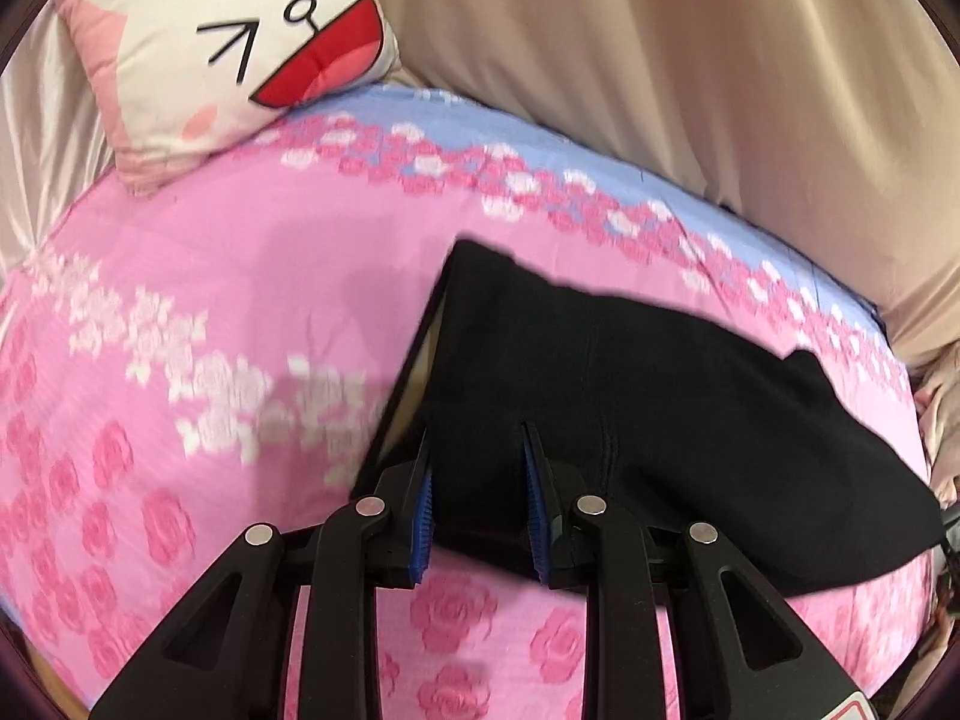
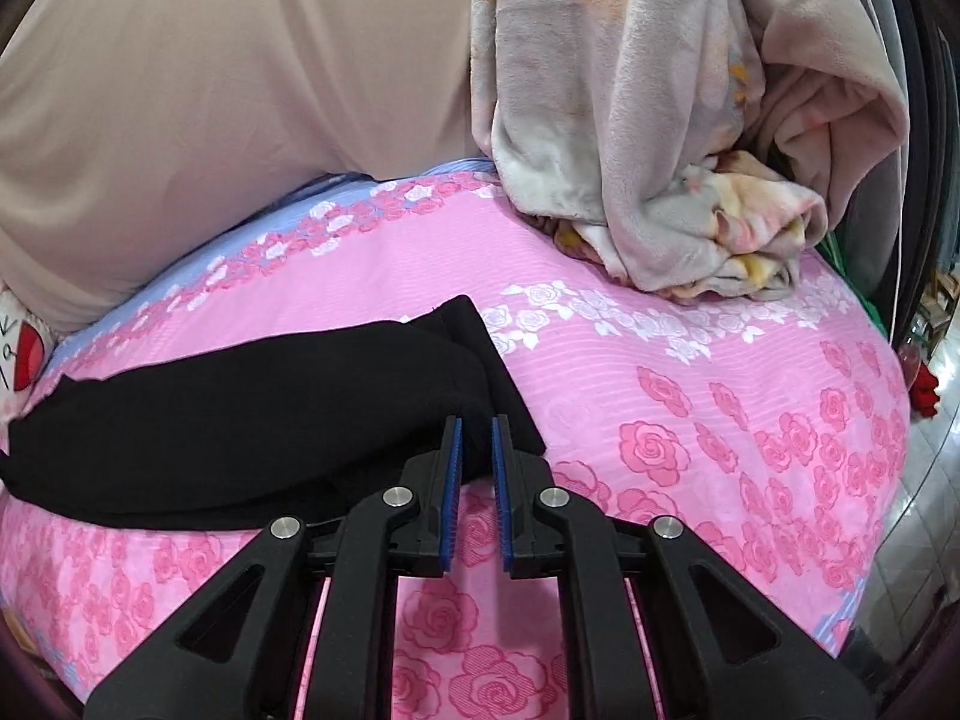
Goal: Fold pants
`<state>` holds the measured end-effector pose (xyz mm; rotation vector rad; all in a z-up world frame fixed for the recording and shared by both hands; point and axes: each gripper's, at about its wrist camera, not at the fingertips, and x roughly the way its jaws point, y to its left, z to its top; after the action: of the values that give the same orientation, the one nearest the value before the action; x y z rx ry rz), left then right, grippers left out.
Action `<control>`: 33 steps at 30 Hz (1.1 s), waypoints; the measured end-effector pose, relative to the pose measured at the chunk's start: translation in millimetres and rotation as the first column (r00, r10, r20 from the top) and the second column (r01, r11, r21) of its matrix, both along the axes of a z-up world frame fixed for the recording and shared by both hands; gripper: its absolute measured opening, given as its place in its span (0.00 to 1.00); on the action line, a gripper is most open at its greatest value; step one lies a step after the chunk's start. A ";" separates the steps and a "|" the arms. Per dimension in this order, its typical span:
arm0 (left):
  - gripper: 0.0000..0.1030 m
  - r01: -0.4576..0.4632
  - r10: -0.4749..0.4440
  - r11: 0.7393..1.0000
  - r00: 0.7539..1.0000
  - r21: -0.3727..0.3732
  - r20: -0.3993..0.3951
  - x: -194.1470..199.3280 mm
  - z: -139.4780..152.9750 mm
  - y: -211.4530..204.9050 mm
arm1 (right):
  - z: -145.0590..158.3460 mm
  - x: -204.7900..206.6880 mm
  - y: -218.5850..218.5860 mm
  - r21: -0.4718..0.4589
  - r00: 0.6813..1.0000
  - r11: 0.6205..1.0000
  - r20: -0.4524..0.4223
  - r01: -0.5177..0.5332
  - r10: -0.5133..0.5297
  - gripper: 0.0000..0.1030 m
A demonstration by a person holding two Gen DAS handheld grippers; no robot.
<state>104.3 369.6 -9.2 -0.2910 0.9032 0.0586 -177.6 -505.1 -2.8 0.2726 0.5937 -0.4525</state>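
The black pants lie on the pink rose bedsheet. In the left wrist view the waistband end is at the left and the legs run off to the right. My left gripper is open, its blue-padded fingers straddling the near edge of the pants near the waist. In the right wrist view the pants stretch to the left, with the leg ends by my right gripper. That gripper is open with a narrow gap, and a bit of leg fabric lies between its fingers.
A cartoon-face pillow sits at the bed's far left. A crumpled grey fleece blanket is piled at the bed's far right. Beige curtain fabric hangs behind the bed. The bed's right edge drops to a tiled floor.
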 end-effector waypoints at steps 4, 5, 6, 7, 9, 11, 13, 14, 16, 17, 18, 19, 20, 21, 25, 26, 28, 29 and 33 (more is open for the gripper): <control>0.23 0.022 -0.023 0.999 0.999 0.046 0.039 19.6 31.8 -1.8 | 22.3 -2.9 5.5 -0.052 0.999 0.999 0.054 0.007 -0.004 0.09; 0.23 0.023 -0.026 0.998 0.999 0.066 0.045 21.1 37.3 -2.0 | 25.7 -7.1 4.8 -0.063 0.998 0.998 0.055 0.017 -0.014 0.09; 0.23 0.027 -0.030 0.997 0.999 0.071 0.044 20.9 37.5 -1.0 | 22.1 -8.3 -0.7 -0.062 0.999 0.997 0.026 0.036 -0.035 0.09; 0.23 0.029 -0.032 0.997 0.999 0.076 0.039 20.1 34.9 -0.2 | 11.0 -8.0 -12.1 -0.021 0.998 0.999 -0.026 0.049 -0.050 0.09; 0.25 0.019 -0.019 0.997 1.000 0.073 -0.001 18.2 16.7 5.4 | -7.3 -14.7 -30.0 0.051 0.990 0.993 -0.098 0.108 -0.103 0.09; 0.26 -0.017 0.020 0.999 0.998 0.046 -0.064 13.8 -9.4 14.8 | -12.6 -30.8 -40.2 0.167 0.987 0.973 -0.052 0.158 -0.151 0.15; 0.28 -0.041 0.041 0.999 0.995 0.001 -0.090 5.1 -26.8 22.7 | -3.1 -35.1 -39.5 0.267 0.992 0.959 0.056 0.096 -0.115 0.16; 0.32 -0.056 0.055 0.998 0.994 -0.012 -0.092 0.3 -31.1 25.5 | 2.8 -30.1 -36.6 0.261 0.993 0.963 0.070 0.074 -0.095 0.20; 0.37 -0.075 0.074 0.997 0.994 -0.013 -0.080 -6.8 -30.4 29.0 | 17.6 -8.6 -22.5 0.207 0.999 0.978 0.042 0.020 -0.029 0.50; 0.37 -0.080 0.079 0.997 0.995 -0.019 -0.069 -11.0 -24.5 31.7 | 20.3 1.6 -14.2 0.161 1.000 0.987 0.014 0.002 -0.005 0.85; 0.38 -0.084 0.083 0.996 0.995 -0.019 -0.059 -14.6 -19.0 34.0 | 22.4 10.9 -2.1 0.087 1.000 0.996 -0.019 -0.019 0.021 0.95; 0.39 -0.089 0.088 0.996 0.995 -0.012 -0.047 -19.0 -11.2 36.8 | 23.6 19.1 10.9 0.006 0.997 0.999 -0.056 -0.045 0.045 0.95; 0.39 -0.098 0.098 0.995 0.994 0.004 -0.039 -23.1 -5.0 39.0 | 22.1 28.2 22.1 -0.057 0.992 0.996 -0.108 -0.068 0.062 0.95; 0.39 -0.153 0.155 0.984 0.988 0.088 -0.021 -31.1 7.3 43.5 | 18.0 34.6 26.6 -0.068 0.988 0.995 -0.141 -0.079 0.069 0.95; 0.38 -0.302 0.302 0.930 0.953 0.207 0.033 -54.7 45.5 67.0 | -0.9 45.0 21.6 -0.045 0.982 0.997 -0.180 -0.061 0.052 0.75; 0.38 -0.317 0.312 0.929 0.948 0.192 0.055 -57.4 54.1 66.7 | -3.6 47.6 18.9 -0.018 0.981 0.998 -0.183 -0.068 0.064 0.37; 0.38 -0.301 0.293 0.940 0.954 0.163 0.069 -54.0 62.7 54.2 | 5.6 55.8 27.6 -0.099 0.979 0.992 -0.196 -0.073 0.053 0.13; 0.38 -0.251 0.242 0.956 0.967 0.149 0.072 -46.0 65.0 34.3 | 24.0 59.1 46.7 -0.224 0.981 0.969 -0.184 -0.101 0.059 0.10; 0.51 -0.102 0.103 0.985 0.995 0.136 0.002 -16.1 39.8 -34.5 | 69.7 49.1 128.2 -0.680 0.980 0.711 -0.185 -0.178 0.069 0.11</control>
<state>88.2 335.1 30.6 -0.2107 0.8842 0.2153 -128.5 -376.9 66.8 -0.5349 0.5398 -0.5371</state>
